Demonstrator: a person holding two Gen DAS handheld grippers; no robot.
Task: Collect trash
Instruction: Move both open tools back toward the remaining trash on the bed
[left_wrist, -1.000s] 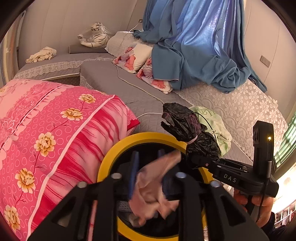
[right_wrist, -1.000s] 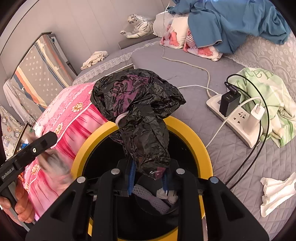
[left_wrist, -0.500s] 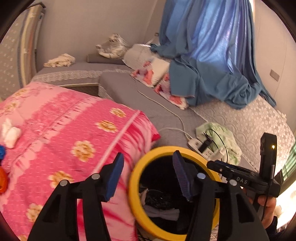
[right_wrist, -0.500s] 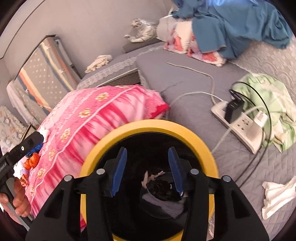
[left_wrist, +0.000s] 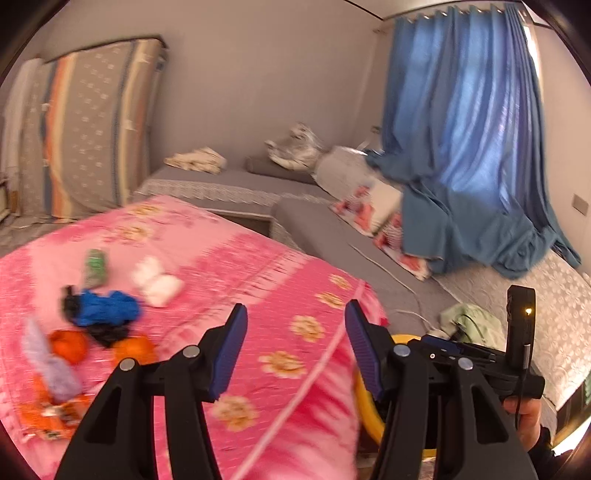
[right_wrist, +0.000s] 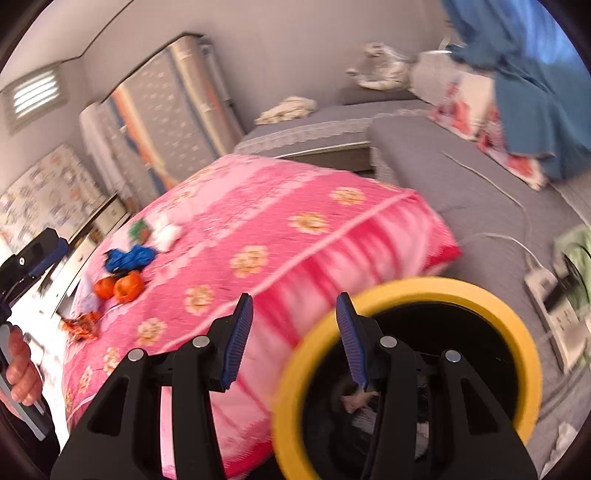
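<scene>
A yellow-rimmed black bin (right_wrist: 406, 291) stands beside the pink floral quilt (right_wrist: 280, 229), with dark and pale trash inside (right_wrist: 354, 402). Its rim also shows in the left wrist view (left_wrist: 364, 398). My left gripper (left_wrist: 295, 347) is open and empty above the quilt. My right gripper (right_wrist: 293, 339) is open and empty over the bin's left rim. Trash lies on the quilt's left part: a blue crumpled bag (left_wrist: 107, 308), white tissue wads (left_wrist: 159, 284), a green wrapper (left_wrist: 95, 266), orange pieces (left_wrist: 133, 349), a pale purple bag (left_wrist: 51, 369) and an orange wrapper (left_wrist: 48, 413).
A grey mattress (right_wrist: 443, 173) carries a white power strip with cables (right_wrist: 554, 295), a green cloth (left_wrist: 469, 321) and a blue curtain heap (left_wrist: 480, 221). A folded striped mattress (left_wrist: 88, 129) leans on the wall. A toy tiger (left_wrist: 295, 147) lies at the back.
Both grippers let their trash drop into the bin: the left a pinkish tissue, the right a black bag. Both opened, then swung left toward the quilt's littered end.
</scene>
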